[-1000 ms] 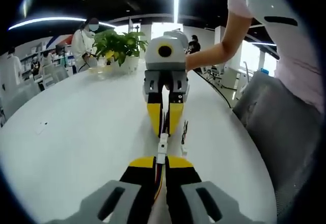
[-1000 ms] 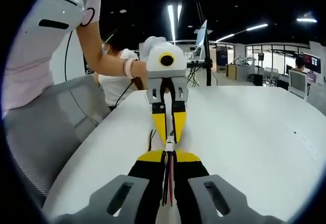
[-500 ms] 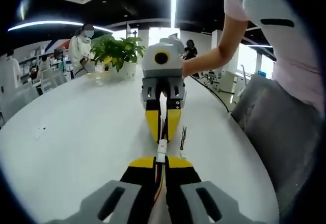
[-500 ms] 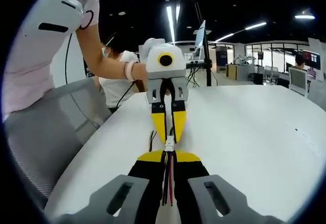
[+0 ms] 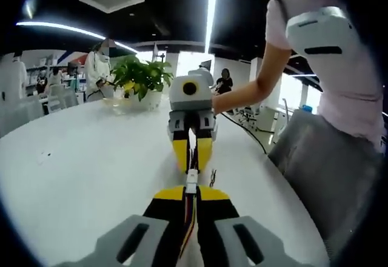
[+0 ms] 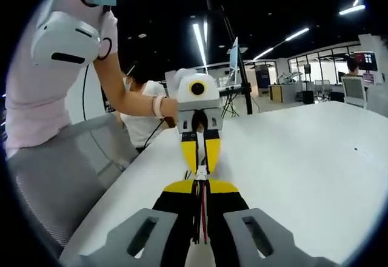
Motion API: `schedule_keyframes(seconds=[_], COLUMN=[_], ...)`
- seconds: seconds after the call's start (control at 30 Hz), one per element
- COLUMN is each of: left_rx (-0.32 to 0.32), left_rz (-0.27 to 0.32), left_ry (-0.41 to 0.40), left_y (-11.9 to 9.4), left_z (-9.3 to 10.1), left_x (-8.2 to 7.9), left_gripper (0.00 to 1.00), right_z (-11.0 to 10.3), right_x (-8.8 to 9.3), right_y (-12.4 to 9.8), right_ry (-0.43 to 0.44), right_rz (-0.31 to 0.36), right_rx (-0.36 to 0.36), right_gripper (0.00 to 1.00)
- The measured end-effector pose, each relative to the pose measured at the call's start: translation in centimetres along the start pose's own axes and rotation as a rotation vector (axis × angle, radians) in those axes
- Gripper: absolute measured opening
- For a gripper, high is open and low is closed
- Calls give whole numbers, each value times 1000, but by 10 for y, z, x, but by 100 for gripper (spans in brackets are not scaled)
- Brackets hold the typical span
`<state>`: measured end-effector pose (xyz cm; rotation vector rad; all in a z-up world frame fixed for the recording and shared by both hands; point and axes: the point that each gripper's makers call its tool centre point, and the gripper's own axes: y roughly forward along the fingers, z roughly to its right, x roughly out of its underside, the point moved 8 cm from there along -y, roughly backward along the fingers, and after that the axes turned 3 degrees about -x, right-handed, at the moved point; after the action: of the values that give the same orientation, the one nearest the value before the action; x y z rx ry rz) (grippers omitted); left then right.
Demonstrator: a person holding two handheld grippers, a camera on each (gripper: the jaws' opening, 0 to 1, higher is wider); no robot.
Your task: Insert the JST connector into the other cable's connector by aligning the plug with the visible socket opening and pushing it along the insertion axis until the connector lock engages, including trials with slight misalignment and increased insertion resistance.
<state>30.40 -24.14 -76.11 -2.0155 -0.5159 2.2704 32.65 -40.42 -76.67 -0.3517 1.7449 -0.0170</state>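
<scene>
Two grippers meet nose to nose above the white table (image 5: 79, 176), each clamped narrow on its own cable. In the left gripper view, the left gripper (image 5: 191, 193) pinches a bundle of coloured wires with the white JST connector (image 5: 191, 182) standing just past its yellow tips; the right gripper (image 5: 190, 153) faces it, jaws closed on the other cable. In the right gripper view, the right gripper (image 6: 199, 185) holds red and dark wires, its white connector (image 6: 199, 172) touching the tips of the left gripper (image 6: 200, 152) opposite.

Progress, judged: the two housings look in line and in contact, possibly partly seated. Too small to tell whether the lock has caught. Remaining: final push along the axis and confirmation of the latch.

Room: the work sits near the table edge on the person's side, beside a grey chair (image 5: 327, 176). Open tabletop runs away toward a potted plant (image 5: 142, 79) at the far edge; nothing crowds the insertion line.
</scene>
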Motion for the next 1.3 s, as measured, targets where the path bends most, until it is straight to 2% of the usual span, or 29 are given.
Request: schedule_keyframes(seconds=[0.13,0.33,0.57,0.8,0.97,1.3], left_rx=[4,18,-7,-45,-50,-46], left_rz=[14,-5,-20,-56,-72,-133], left_ry=[-1,11,13,19,-5,42], left_y=[1,6,11,14,15,17], left_z=[-1,-2,-10,-19,-19,-18], left_x=[-1,4,15,26,34,44], left_gripper=[0,0,0,0,0,0], right_z=[1,2,11,22,23,17], right_x=[0,9,18,28,37,43], right_y=[-1,0,3,9,12,19], right_ry=[4,11,-20,-35,-40,-76], right_rz=[17,12,-6,-31,-41,-106], right_rx=[3,7,24,42,41,28], right_gripper=[3,3,3,4,4,4])
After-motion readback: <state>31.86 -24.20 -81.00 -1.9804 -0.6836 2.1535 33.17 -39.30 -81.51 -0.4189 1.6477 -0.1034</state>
